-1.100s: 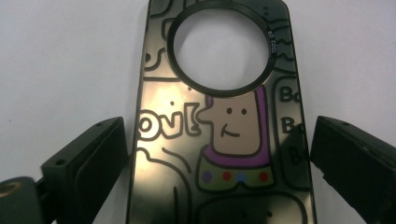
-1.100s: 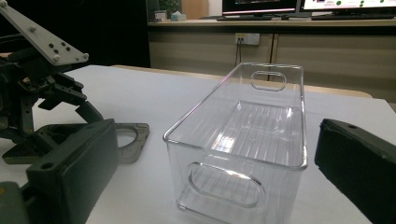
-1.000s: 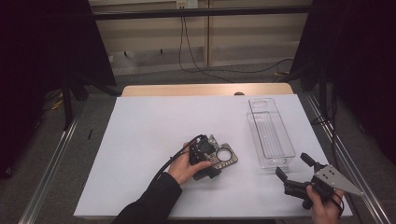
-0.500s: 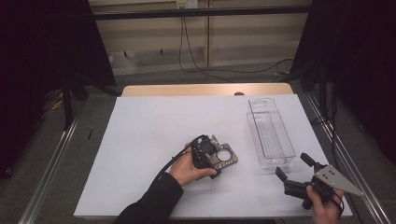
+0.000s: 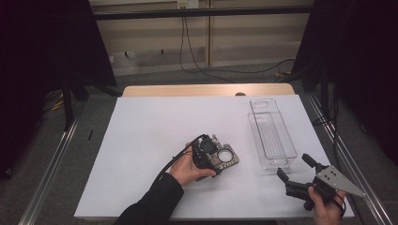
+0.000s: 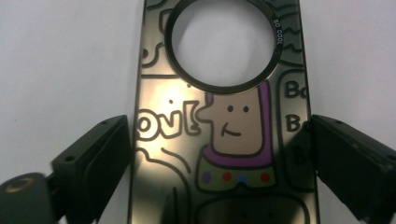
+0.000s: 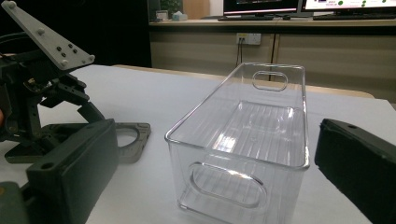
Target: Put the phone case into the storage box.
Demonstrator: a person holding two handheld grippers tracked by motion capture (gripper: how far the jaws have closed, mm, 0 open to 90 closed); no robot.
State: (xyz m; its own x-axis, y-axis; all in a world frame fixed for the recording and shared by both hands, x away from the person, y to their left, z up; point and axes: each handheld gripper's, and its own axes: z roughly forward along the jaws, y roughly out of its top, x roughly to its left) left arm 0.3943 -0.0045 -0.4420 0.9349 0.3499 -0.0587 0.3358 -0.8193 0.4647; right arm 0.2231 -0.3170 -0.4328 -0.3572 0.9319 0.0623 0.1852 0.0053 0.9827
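Plate [image 6: 224,140], flat glossy metal with a cartoon figure and round hole, is lying mid-table between the closing, not yet touching jaws of the left gripper [image 6: 219,158]. Right gripper [image 5: 300,176] is hovering open at 4 o'clock, facing the clear ribbed plastic bin [image 7: 247,140].

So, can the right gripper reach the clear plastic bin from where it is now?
Probably yes. The right gripper sits open just short of the clear bin, facing its near end wall, and only bare white table lies between them.
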